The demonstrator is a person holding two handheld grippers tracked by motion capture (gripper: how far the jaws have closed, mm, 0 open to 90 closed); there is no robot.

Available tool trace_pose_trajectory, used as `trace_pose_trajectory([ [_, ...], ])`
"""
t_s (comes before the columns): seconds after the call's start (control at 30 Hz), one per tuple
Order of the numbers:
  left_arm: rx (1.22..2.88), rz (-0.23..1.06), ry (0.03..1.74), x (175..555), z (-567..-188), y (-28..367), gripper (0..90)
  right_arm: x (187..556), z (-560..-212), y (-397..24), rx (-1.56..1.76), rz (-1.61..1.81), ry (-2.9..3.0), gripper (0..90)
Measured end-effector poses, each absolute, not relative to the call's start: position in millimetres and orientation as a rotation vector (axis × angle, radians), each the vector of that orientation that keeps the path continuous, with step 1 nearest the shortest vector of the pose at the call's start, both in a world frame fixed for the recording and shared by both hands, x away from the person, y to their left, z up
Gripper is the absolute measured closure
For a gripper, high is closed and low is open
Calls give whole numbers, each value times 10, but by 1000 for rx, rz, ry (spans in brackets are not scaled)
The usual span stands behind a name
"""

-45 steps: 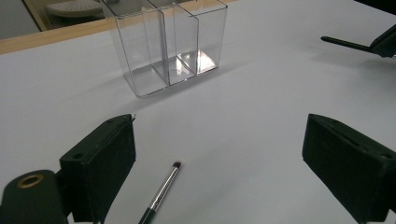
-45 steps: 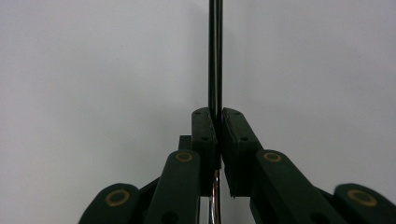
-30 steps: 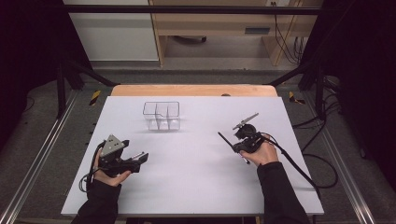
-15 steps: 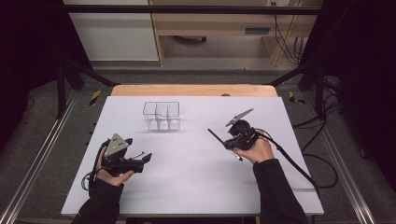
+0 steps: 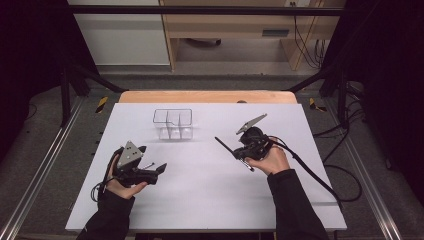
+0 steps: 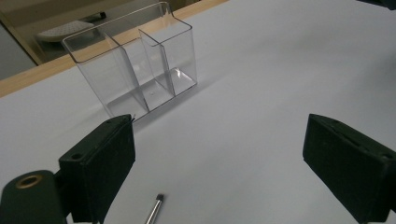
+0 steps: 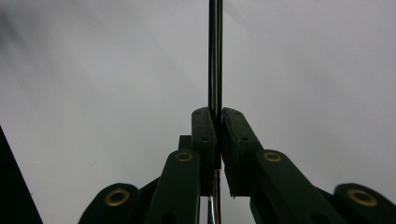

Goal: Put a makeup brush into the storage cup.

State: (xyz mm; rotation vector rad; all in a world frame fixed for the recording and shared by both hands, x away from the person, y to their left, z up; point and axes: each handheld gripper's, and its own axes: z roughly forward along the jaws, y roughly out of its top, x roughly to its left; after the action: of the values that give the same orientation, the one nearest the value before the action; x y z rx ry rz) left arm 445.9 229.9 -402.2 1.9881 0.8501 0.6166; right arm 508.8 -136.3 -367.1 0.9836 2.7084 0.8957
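Right hand-held gripper (image 5: 239, 148) raised off the table (image 5: 200, 200), jaws clamped on a thin black pen (image 7: 215, 56); left hand-held gripper (image 6: 219, 154) gaping, empty.

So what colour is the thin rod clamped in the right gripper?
The thin rod is black; the right gripper view shows it best.

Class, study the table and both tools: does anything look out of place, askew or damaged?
Nothing stands out. The clear organizer stands upright and intact on the white table. The right tool is shut on a thin dark pen; the left tool is open.
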Motion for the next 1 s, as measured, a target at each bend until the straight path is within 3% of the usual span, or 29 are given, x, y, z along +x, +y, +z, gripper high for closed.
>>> trace_pose_trajectory([
  [1.0, 2184, 751, 609, 4504, -3808, 1864, 80, 5008, -3549, -1224, 893, 963, 2765, 841],
])
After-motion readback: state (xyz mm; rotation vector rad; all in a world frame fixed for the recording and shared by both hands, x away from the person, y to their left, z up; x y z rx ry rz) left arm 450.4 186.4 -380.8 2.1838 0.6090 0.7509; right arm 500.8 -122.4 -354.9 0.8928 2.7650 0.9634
